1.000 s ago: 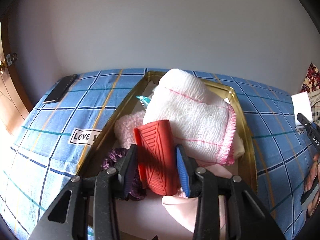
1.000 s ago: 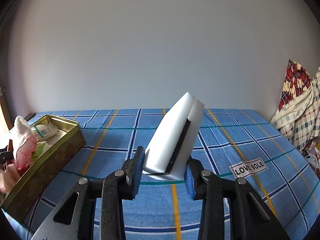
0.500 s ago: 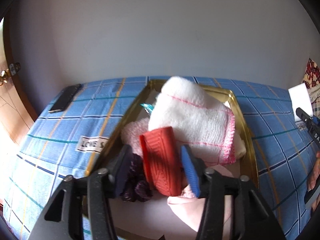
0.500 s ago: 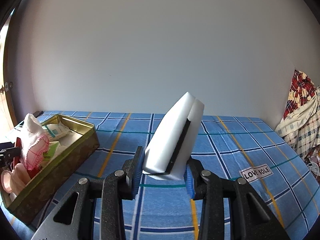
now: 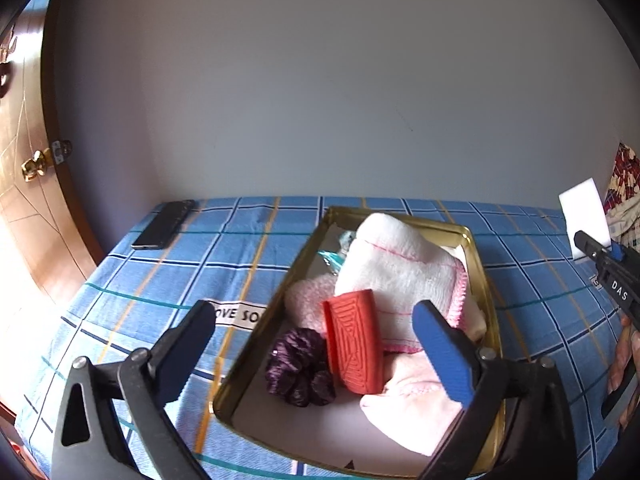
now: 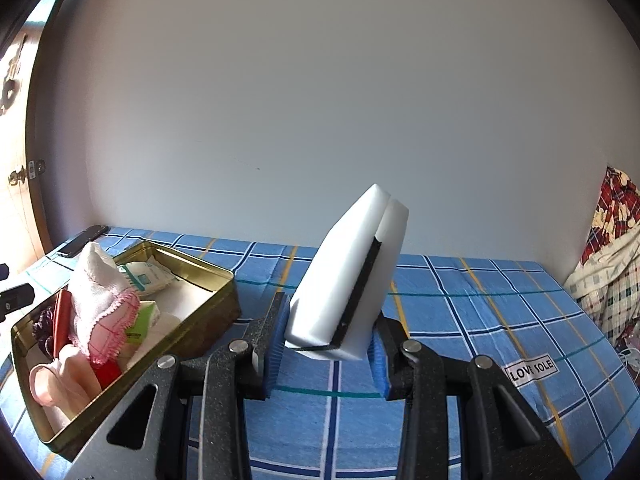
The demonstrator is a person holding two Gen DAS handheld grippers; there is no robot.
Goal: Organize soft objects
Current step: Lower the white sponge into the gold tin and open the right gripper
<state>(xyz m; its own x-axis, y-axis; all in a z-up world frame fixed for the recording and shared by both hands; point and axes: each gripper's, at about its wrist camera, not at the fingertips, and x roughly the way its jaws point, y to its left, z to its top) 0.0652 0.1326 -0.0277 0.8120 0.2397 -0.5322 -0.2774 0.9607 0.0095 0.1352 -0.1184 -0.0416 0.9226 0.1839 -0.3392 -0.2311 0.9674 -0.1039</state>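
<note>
A gold metal tin [image 5: 478,248] [image 6: 208,308] sits on the blue checked cloth. It holds a white cloth with pink edging [image 5: 396,268] [image 6: 100,280], a red ribbed rubber pad [image 5: 354,344], a purple scrunchie [image 5: 298,368], pale pink fabric [image 5: 416,404] and small packets [image 6: 150,276]. My left gripper [image 5: 316,340] is open and empty, above the tin's near end, its jaws either side of the red pad. My right gripper [image 6: 330,344] is shut on a white sponge with a black layer [image 6: 348,280], held above the cloth to the right of the tin.
A dark phone [image 5: 164,224] lies at the cloth's far left corner near a wooden door [image 5: 24,200]. Plaid clothes [image 6: 612,264] pile at the right edge. A grey wall stands close behind. "LOVE SOLE" labels [image 6: 530,368] are printed on the cloth.
My left gripper opened, let go of the red pad in the tin and drew back and up. My right gripper swung left toward the tin with the sponge.
</note>
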